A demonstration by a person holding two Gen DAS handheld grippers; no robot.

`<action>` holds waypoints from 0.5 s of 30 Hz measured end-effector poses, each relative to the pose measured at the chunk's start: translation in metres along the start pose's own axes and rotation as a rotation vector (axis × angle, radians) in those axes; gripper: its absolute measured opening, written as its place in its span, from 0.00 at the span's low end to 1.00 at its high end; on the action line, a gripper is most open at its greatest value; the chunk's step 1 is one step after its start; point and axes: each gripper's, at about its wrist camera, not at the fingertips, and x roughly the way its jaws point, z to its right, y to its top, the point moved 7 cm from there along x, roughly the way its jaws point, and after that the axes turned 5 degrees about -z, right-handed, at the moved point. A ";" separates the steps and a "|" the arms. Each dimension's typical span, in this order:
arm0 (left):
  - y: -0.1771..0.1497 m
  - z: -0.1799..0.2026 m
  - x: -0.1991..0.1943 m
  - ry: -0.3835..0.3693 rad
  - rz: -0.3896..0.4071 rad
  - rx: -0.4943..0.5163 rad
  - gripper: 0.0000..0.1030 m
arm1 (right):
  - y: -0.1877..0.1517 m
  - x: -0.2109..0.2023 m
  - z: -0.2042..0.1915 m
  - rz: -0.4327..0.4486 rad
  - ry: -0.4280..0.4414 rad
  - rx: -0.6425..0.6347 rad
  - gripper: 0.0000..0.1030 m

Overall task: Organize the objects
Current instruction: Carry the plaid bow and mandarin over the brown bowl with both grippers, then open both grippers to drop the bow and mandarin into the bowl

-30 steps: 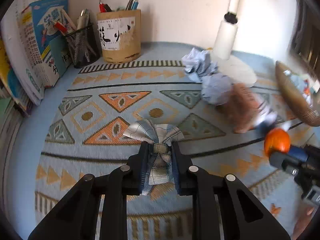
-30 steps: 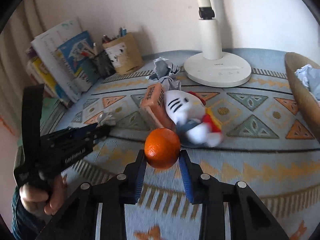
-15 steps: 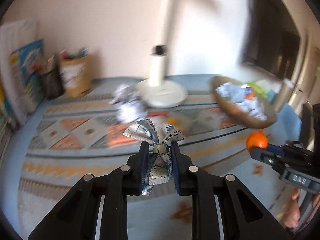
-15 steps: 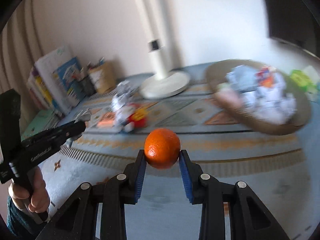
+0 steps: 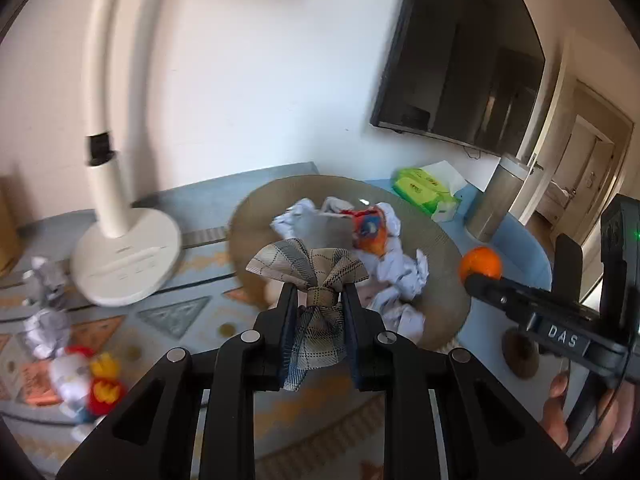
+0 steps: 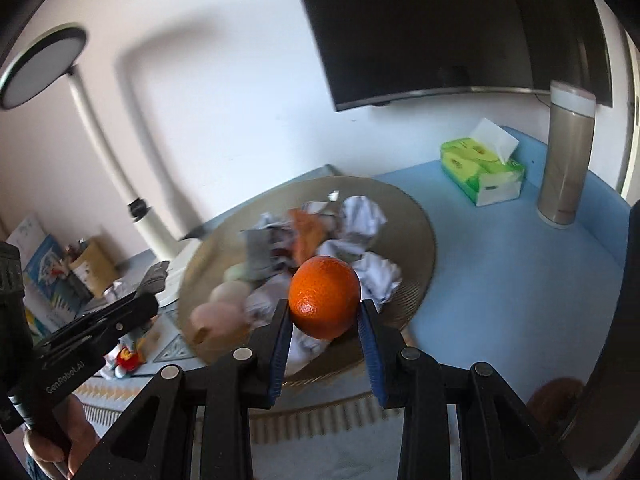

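Where basket [image 6: 420, 236] gapes, crumpled paper [image 6: 362, 216].

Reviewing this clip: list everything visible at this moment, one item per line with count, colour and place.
Orange: one, orange, between right gripper's fingers.
Bow tie: one, grey plaid, in left gripper.
Basket: one, tan, mid-table, holding crumpled papers.
Lamp: one, white, left of basket.
Plush toy: one, white and red, on patterned mat.
Tissue box: one, green, back right.
Flask: one, beige, far right.
TV: one, black, on wall.
Left gripper: black, shut.
Right gripper: black, shut.
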 end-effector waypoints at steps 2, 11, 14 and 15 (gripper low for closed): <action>0.002 0.006 0.013 0.001 -0.012 0.012 0.19 | 0.003 0.006 0.004 -0.008 -0.002 0.005 0.32; 0.001 0.025 0.035 0.025 -0.042 0.073 0.35 | -0.001 0.026 0.009 -0.060 0.040 0.039 0.40; 0.001 0.022 0.032 0.033 -0.038 0.058 0.49 | 0.001 0.015 0.011 -0.023 0.046 0.060 0.57; 0.000 0.021 0.030 0.037 -0.036 0.059 0.53 | 0.002 0.011 0.011 -0.011 0.046 0.057 0.57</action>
